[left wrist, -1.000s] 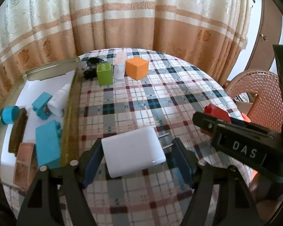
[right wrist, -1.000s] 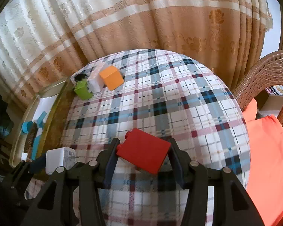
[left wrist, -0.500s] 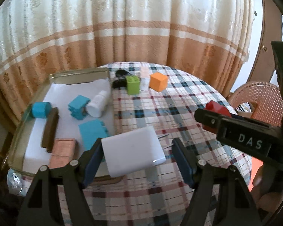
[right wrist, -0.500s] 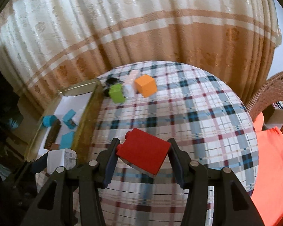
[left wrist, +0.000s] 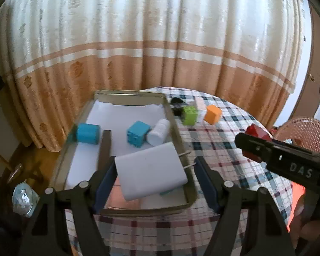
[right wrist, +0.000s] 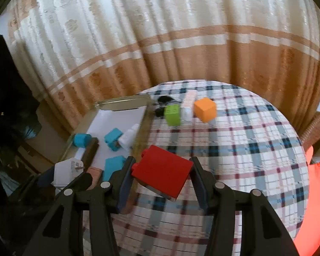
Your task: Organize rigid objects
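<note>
My left gripper (left wrist: 154, 172) is shut on a white charger (left wrist: 150, 170) with metal prongs and holds it above the near end of the gold-rimmed tray (left wrist: 181, 145). My right gripper (right wrist: 161, 179) is shut on a red brick (right wrist: 163, 175) above the plaid table (right wrist: 245, 140), just right of the tray (right wrist: 122, 104). The red brick also shows in the left wrist view (left wrist: 257, 131). In the tray lie a blue cylinder (left wrist: 88, 133), a blue brick (left wrist: 138, 133), a white bottle (left wrist: 159, 131) and a dark bar (left wrist: 104, 147).
At the table's far side stand a green brick (left wrist: 189, 115), an orange cube (left wrist: 212, 114), a white block (left wrist: 200, 106) and a black object (left wrist: 176, 104). A curtain hangs behind. A wicker chair (left wrist: 303, 132) with an orange cushion is at the right.
Both grippers have risen and swung left toward the tray with their objects still held. The white charger is now over the tray's near end instead of over the table.
</note>
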A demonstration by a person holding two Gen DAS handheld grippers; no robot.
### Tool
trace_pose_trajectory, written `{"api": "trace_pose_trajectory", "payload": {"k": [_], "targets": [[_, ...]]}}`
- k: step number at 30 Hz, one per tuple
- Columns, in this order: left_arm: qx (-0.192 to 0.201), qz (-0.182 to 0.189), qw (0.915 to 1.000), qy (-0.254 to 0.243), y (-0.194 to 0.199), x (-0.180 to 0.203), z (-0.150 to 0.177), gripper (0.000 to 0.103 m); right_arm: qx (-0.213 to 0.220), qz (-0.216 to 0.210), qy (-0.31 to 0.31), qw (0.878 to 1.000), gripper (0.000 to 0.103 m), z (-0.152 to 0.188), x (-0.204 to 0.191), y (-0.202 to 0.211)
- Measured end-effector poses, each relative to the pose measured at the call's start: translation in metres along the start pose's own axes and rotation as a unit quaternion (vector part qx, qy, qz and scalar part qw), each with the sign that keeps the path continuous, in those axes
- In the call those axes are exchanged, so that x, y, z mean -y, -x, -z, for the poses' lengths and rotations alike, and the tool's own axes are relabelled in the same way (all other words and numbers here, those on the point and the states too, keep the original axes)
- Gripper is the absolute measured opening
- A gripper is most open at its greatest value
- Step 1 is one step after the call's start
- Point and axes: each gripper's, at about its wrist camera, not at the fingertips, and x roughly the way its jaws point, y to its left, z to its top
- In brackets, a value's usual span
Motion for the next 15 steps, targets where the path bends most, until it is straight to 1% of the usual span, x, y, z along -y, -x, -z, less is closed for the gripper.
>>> {"api": "trace_pose_trajectory", "payload": {"k": [5, 15], "targets": [[0.006, -0.013, 0.9997, 0.017, 0.0, -0.022, -0.001, 0.073, 0.003, -0.017, 0.013, 1.0, 0.054, -0.006, -0.02, -0.005], [0.016, -0.031, 0.9988, 0.034, -0.001, -0.049, -0.008, 0.073, 0.007, -0.044, 0.036, 0.998, 0.054, -0.019, -0.052, -0.018]]}}
